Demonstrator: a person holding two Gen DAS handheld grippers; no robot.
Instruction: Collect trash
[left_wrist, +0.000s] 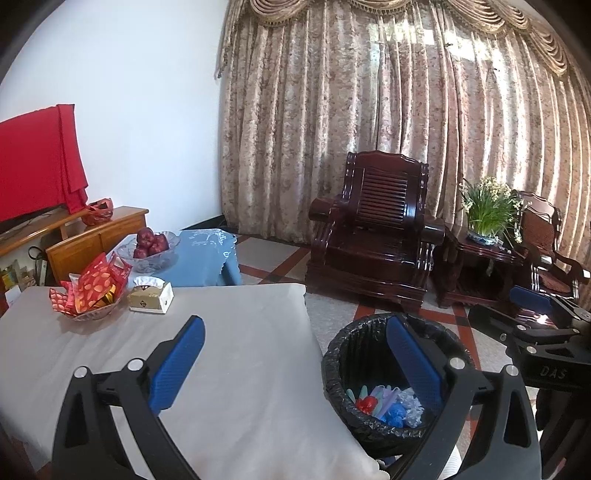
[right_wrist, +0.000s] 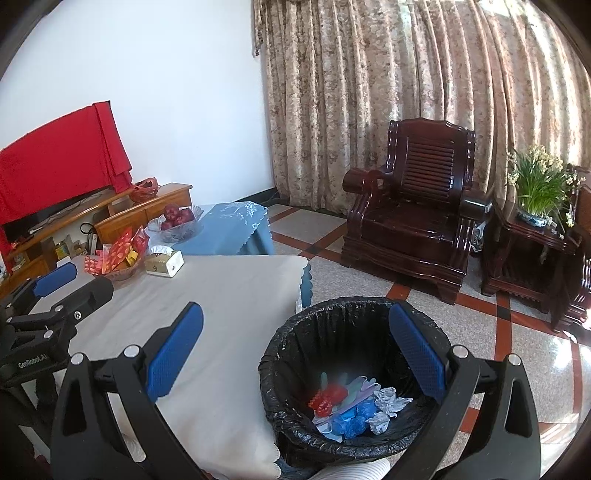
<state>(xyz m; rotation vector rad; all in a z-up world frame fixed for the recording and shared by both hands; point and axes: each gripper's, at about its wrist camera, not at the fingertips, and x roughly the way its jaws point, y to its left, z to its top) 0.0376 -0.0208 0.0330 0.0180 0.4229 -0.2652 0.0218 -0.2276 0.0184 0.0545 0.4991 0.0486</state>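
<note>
Both hand-held grippers, left (left_wrist: 295, 363) and right (right_wrist: 295, 354), hang spread, empty; trash (right_wrist: 347, 408) sits binned lower right, counter (right_wrist: 229, 295) apparently cleared—likely finished.

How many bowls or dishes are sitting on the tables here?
2. A glass bowl of red fruit stands on the blue-clothed table; a dish of red packets sits on the white-clothed table, beside the tissue box.
</note>
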